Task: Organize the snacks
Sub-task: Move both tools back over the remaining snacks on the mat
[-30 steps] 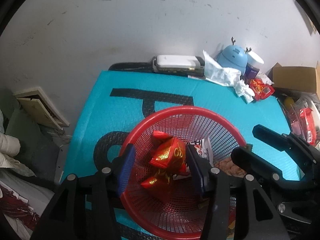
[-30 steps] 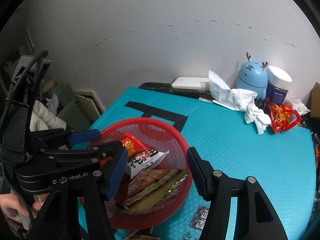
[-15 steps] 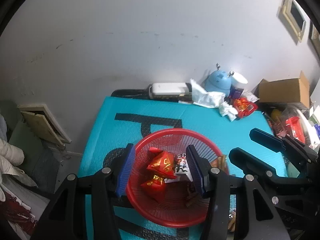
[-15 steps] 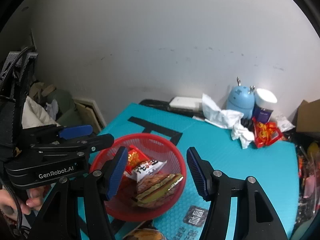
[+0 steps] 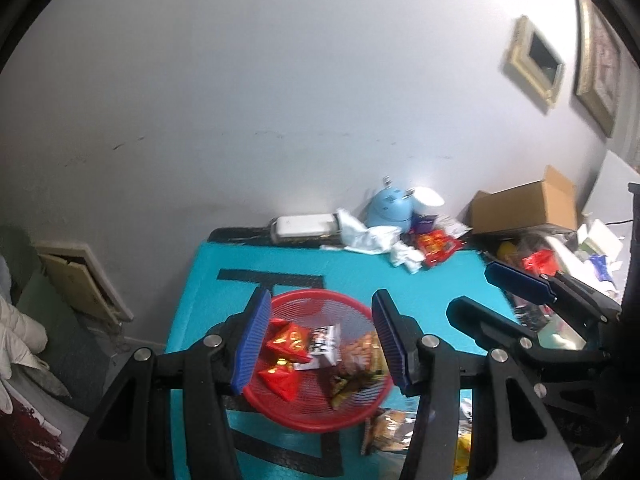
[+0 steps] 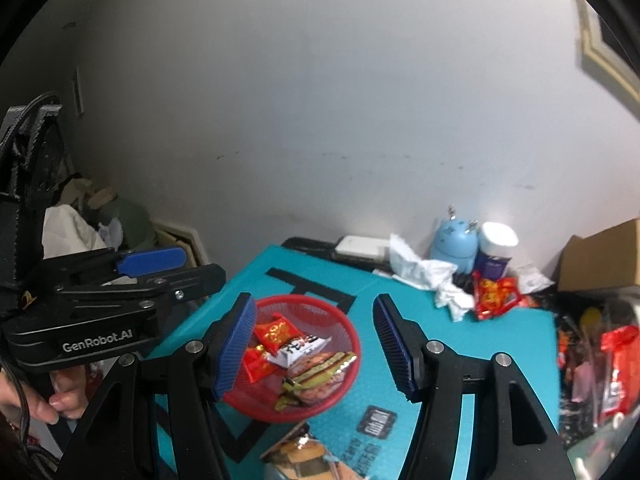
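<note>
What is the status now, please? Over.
Both tongs, left and right, open, empty. Snacks in red basket; one packet outside. Nothing blocking.

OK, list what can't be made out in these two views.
- Snack packet beside the red basket, left wrist view: partly behind the left tool.
- Packet at the bottom edge, right wrist view: cut off, blurred.
- Print on the packets in the basket: too blurred in both views.
- Clutter right of the teal mat: blurred.
</note>
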`<state>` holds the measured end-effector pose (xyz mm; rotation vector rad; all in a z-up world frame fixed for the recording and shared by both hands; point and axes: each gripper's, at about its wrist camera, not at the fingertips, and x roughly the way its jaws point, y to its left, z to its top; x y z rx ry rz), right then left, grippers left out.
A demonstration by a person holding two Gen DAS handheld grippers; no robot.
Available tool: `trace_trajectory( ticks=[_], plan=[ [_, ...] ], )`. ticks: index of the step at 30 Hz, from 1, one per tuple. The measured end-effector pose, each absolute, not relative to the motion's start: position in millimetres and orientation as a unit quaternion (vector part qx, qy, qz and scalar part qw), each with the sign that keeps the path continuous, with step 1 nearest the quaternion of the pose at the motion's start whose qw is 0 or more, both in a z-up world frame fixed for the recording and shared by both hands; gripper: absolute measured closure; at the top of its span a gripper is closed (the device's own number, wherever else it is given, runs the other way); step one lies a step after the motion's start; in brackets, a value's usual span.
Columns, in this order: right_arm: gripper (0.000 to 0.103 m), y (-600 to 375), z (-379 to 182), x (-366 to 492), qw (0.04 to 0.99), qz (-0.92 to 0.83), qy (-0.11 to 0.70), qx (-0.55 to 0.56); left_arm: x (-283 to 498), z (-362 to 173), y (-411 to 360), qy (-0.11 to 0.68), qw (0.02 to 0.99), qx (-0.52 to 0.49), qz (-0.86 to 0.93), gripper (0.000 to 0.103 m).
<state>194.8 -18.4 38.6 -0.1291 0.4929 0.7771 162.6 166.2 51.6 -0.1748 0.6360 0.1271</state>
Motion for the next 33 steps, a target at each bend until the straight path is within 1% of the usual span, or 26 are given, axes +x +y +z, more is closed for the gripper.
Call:
trace_trajectory(
  ticks=[3, 5, 12, 17, 25, 33],
  plan=[
    [0.042, -31.3, 48.0, 183.4, 0.901, 0.364, 0.229, -0.058, 153.7, 62.1, 155.7, 0.3, 0.949, -0.08, 0.055, 0.051],
    [0.039, -40.4, 54.7, 175.2, 0.907, 0.355, 0.221, -0.057, 148.1, 68.0, 147.9, 0.295, 0.951, -0.077, 0.048, 0.051],
    [0.036, -75.3, 73.4, 149.3, 0.92, 0.333, 0.201, -0.04, 125.1, 84.6, 115.8, 0.282, 0.957, -0.06, 0.016, 0.051],
    [0.036, -98.0, 79.8, 127.6, 0.928, 0.316, 0.193, -0.036, 109.4, 89.5, 95.7, 0.279, 0.959, -0.055, -0.008, 0.051],
    [0.035, -128.9, 80.4, 93.8, 0.937, 0.293, 0.188, -0.032, 84.4, 91.5, 63.0, 0.276, 0.959, -0.043, -0.039, 0.051],
    [0.035, -154.4, 66.5, 66.1, 0.94, 0.274, 0.201, -0.028, 64.2, 79.0, 34.2, 0.295, 0.953, -0.036, -0.069, 0.051]
  ],
)
